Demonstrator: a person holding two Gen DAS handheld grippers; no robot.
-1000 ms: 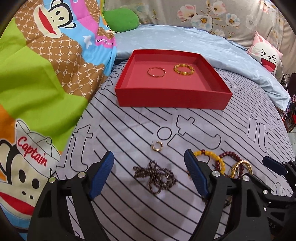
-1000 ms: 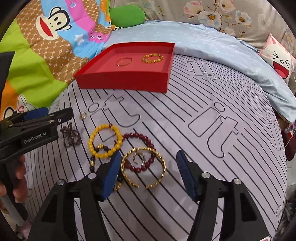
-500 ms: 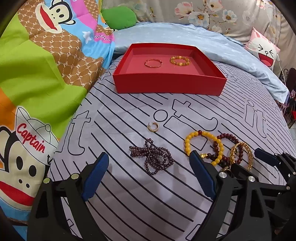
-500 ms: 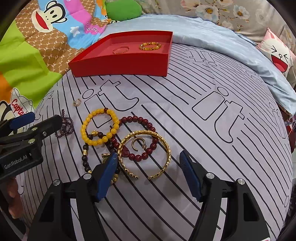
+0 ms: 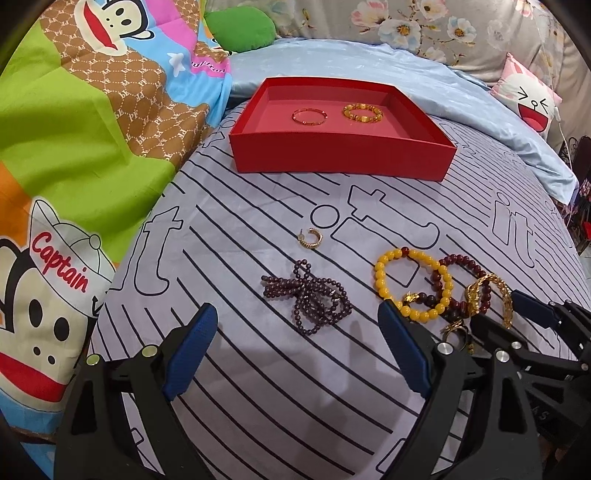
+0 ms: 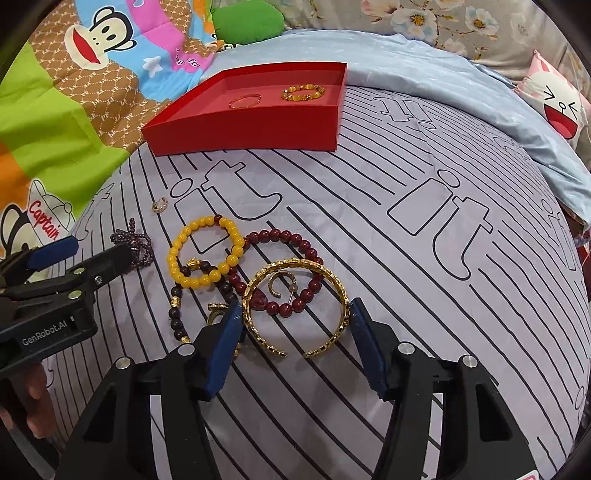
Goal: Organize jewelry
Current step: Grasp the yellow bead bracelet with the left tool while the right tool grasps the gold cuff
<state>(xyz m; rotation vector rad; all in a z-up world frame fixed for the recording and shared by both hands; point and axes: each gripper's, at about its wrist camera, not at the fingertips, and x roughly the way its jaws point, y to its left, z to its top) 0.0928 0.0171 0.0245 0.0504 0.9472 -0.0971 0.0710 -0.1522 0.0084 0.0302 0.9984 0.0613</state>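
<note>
A red tray (image 5: 340,157) (image 6: 243,131) at the far side of the bed holds a thin gold bangle (image 5: 309,116) and a gold bead bracelet (image 5: 362,112). On the striped sheet lie a small gold hoop (image 5: 311,238), a dark purple bead strand (image 5: 314,301), a yellow bead bracelet (image 6: 205,251), a dark red bead bracelet (image 6: 284,269) and a wide gold bangle (image 6: 297,306). My left gripper (image 5: 295,350) is open, just short of the purple strand. My right gripper (image 6: 295,343) is open, its fingers astride the gold bangle's near part.
A cartoon monkey blanket (image 5: 74,147) covers the left. A green cushion (image 5: 240,27) and a white cartoon pillow (image 5: 532,99) lie at the back. A light blue quilt (image 5: 369,62) runs behind the tray. A dark bead string with gold charms (image 6: 177,314) lies by the right gripper.
Both grippers drew back toward me, then the right one moved forward so its fingers now flank the gold bangle. The jewelry has not moved.
</note>
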